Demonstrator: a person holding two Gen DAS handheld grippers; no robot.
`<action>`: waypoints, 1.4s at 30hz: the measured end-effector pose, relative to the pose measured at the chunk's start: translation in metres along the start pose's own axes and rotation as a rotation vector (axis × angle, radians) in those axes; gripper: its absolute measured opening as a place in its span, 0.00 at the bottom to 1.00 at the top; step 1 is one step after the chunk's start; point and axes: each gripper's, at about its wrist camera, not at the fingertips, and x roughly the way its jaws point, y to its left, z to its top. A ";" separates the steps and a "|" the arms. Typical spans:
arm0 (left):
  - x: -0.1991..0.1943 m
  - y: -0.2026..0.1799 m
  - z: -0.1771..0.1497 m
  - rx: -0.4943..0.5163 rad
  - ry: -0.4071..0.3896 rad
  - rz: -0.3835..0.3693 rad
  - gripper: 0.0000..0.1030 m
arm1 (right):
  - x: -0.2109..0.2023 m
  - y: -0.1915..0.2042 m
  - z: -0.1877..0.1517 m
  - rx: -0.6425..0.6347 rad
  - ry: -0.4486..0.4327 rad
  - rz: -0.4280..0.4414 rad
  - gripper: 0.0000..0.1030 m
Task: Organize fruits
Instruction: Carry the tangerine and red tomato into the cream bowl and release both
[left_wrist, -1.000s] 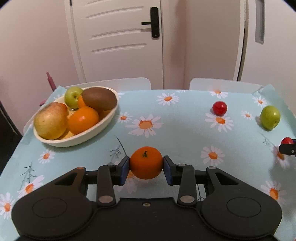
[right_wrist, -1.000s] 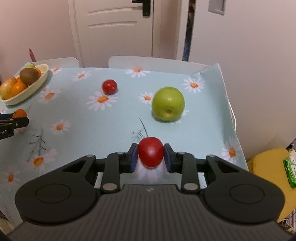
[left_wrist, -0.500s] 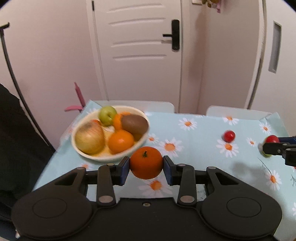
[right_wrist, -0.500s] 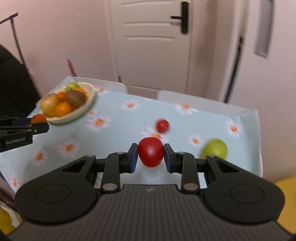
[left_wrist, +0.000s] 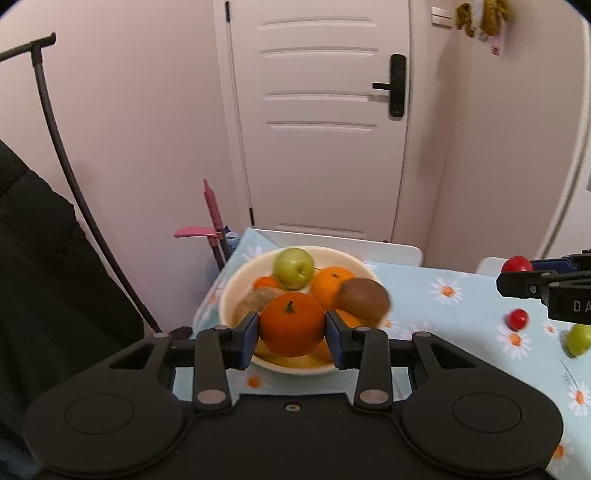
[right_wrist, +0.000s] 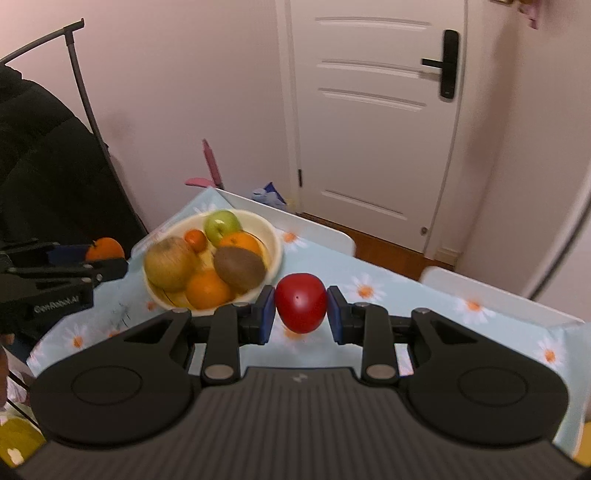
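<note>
My left gripper (left_wrist: 291, 334) is shut on an orange (left_wrist: 291, 324) and holds it in the air just in front of the cream fruit bowl (left_wrist: 236, 284). The bowl holds a green apple (left_wrist: 293, 267), a kiwi (left_wrist: 364, 299), oranges and a partly hidden brown fruit. My right gripper (right_wrist: 300, 314) is shut on a red tomato (right_wrist: 301, 307), held above the table to the right of the bowl (right_wrist: 275, 240). The left gripper with its orange (right_wrist: 104, 248) shows left of the bowl in the right wrist view.
A small red fruit (left_wrist: 517, 319) and a green apple (left_wrist: 578, 339) lie on the daisy tablecloth (left_wrist: 461, 325) at the right. White chairs (left_wrist: 388, 249) stand behind the table. A dark coat on a rack (left_wrist: 55, 258) hangs at the left. A white door (left_wrist: 321, 122) is behind.
Both grippers have lifted their fruits and moved left toward the bowl. The bowl now sits right ahead of the left gripper and closer to the right one.
</note>
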 end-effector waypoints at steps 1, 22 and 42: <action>0.005 0.006 0.004 -0.001 0.003 0.001 0.41 | 0.007 0.005 0.007 -0.002 0.000 0.005 0.43; 0.133 0.064 0.054 0.063 0.078 -0.085 0.41 | 0.134 0.046 0.075 0.032 0.056 -0.001 0.43; 0.176 0.064 0.054 0.132 0.071 -0.128 0.99 | 0.174 0.041 0.079 0.096 0.092 -0.047 0.43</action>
